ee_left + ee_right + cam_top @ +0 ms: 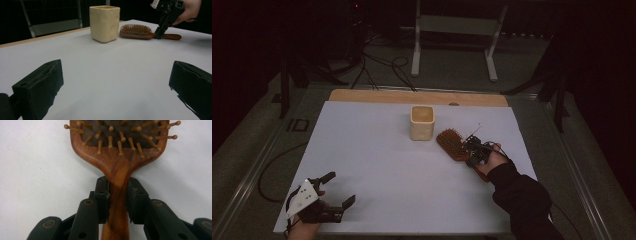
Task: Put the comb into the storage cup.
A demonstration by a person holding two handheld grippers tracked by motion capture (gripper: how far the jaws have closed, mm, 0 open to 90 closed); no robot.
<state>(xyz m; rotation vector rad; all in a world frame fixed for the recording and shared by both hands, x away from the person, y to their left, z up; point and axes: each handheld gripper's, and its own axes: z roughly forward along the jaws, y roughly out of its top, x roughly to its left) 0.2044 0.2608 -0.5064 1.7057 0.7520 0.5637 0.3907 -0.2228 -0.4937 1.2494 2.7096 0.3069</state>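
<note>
Room dim; walls black, nothing resolved in them. Light falls mostly on the table (377, 165), its white top the brightest surface. A wooden strip (362, 96) runs along the table's far edge, well beyond both tools. Metal rails (257, 165) frame the table left and right. Floor (452, 70) grey, past the far edge. A white frame stand (457, 25) sits on the floor, far beyond the right tool. Black cables (382, 65) loop across the floor to its left; one more cable (277, 160) curls beside the table, just left of the left tool. Dark stand legs (287, 80) at far left and far right.
</note>
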